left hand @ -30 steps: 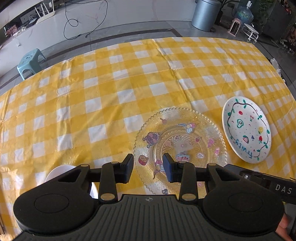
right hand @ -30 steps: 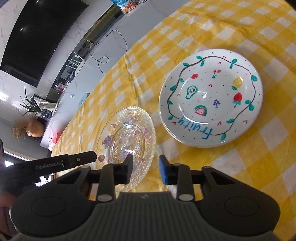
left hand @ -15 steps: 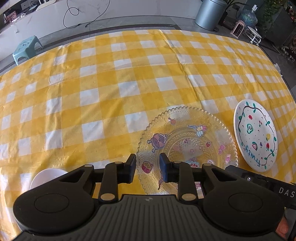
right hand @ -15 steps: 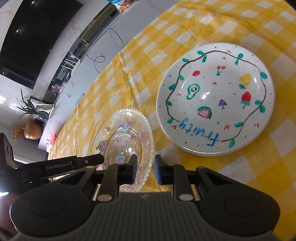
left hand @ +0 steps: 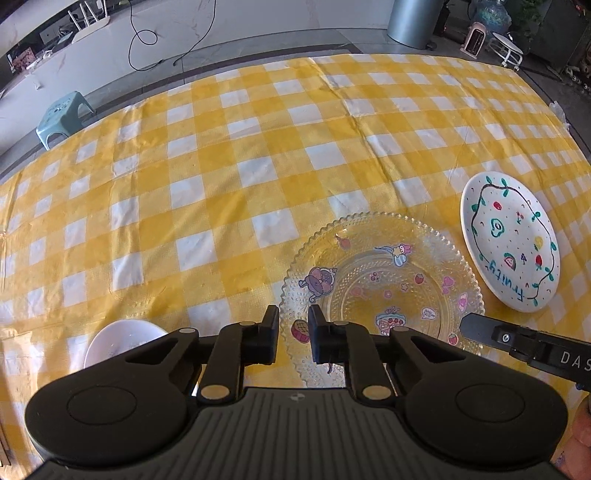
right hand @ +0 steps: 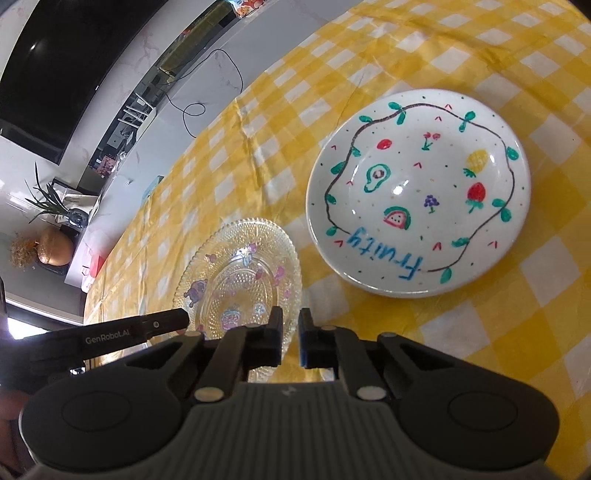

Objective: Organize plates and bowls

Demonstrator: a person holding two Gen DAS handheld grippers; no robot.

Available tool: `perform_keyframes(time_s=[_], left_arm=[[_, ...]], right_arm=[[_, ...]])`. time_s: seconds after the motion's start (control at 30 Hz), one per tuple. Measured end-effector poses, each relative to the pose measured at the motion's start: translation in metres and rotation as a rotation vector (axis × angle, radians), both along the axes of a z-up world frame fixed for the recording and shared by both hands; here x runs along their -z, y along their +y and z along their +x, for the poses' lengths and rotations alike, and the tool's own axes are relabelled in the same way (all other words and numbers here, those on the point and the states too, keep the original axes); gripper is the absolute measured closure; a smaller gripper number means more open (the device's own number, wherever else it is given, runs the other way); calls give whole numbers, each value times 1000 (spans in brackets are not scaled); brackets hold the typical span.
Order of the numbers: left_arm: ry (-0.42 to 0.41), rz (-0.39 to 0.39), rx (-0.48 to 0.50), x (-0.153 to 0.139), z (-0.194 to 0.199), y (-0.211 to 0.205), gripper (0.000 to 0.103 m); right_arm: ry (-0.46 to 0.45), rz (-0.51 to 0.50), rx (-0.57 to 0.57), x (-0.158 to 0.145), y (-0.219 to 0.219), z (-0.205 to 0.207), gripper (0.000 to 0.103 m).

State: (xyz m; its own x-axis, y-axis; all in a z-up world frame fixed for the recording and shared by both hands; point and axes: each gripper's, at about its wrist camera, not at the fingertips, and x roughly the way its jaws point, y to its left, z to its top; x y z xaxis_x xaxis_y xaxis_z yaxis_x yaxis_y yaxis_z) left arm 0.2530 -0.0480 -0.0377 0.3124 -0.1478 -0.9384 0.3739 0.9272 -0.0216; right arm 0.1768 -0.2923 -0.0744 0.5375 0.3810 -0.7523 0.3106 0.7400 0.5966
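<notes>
1. Hovering over the near left rim of the clear glass plate (left hand: 382, 291): left gripper (left hand: 293, 330), jaws closing, a gap still showing between the pads, rim seen through that gap but not pressed.
2. Hanging above the near right edge of the same glass plate: right gripper (right hand: 291, 334), jaws closing to a narrow slit, nothing pinched between them.
3. Lying flat on the yellow checked tablecloth (left hand: 236, 177): the glass plate with cartoon stickers, close to the near table edge.
4. Sitting just beside it, apart from its rim: white ceramic plate (right hand: 417, 192) painted with fruits, a leafy vine and the word "Fruity".
5. Peeking out behind the left gripper's left finger arm: white bowl (left hand: 122, 341), mostly hidden, resting on the cloth well apart from the painted plate.
6. Standing on the floor past the far table edge: pale blue stool (left hand: 61, 114) and a grey bin (left hand: 415, 20).
7. Hanging on the wall in the right wrist view: dark screen (right hand: 70, 62).
</notes>
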Motion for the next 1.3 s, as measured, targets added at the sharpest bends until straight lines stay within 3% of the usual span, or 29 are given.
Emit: perform_keyframes(time_s=[0.13, 0.17, 0.27, 0.37, 0.43, 0.63, 0.73, 0.9, 1.0, 1.1, 1.23, 1.3], left_arm=[[28, -11, -17, -4, -11, 2, 85], [34, -16, -18, -6, -15, 2, 98], [112, -151, 16, -14, -27, -5, 103], [56, -60, 61, -21, -40, -26, 103], [51, -61, 58, -22, -41, -28, 103], [17, -54, -52, -31, -52, -10, 93], [-35, -100, -137, -41, -69, -3, 82], [-132, -133, -192, -46, -102, -8, 81], [-130, -130, -212, -43, -112, -12, 81], [-139, -78, -227, -34, -117, -15, 79], [-101, -109, -264, -26, -113, -3, 72], [-102, -97, -276, -25, -110, 0, 68]], right_arm=[[-2, -19, -9, -7, 0, -10, 97], [-3, -21, -13, -9, -1, -13, 98], [-11, 10, -42, -14, -2, -22, 101], [11, 8, -67, -16, 3, -28, 99], [20, 3, -66, -12, 6, -32, 99], [41, -5, -56, -8, 2, -46, 98], [47, -41, -66, -10, 2, -51, 98], [64, -68, -88, -10, 0, -66, 98], [65, -88, -93, -11, -2, -77, 98], [52, -113, -90, -12, -4, -83, 98], [15, -92, -84, -18, -12, -85, 91], [-8, -85, -71, -22, -17, -84, 81]])
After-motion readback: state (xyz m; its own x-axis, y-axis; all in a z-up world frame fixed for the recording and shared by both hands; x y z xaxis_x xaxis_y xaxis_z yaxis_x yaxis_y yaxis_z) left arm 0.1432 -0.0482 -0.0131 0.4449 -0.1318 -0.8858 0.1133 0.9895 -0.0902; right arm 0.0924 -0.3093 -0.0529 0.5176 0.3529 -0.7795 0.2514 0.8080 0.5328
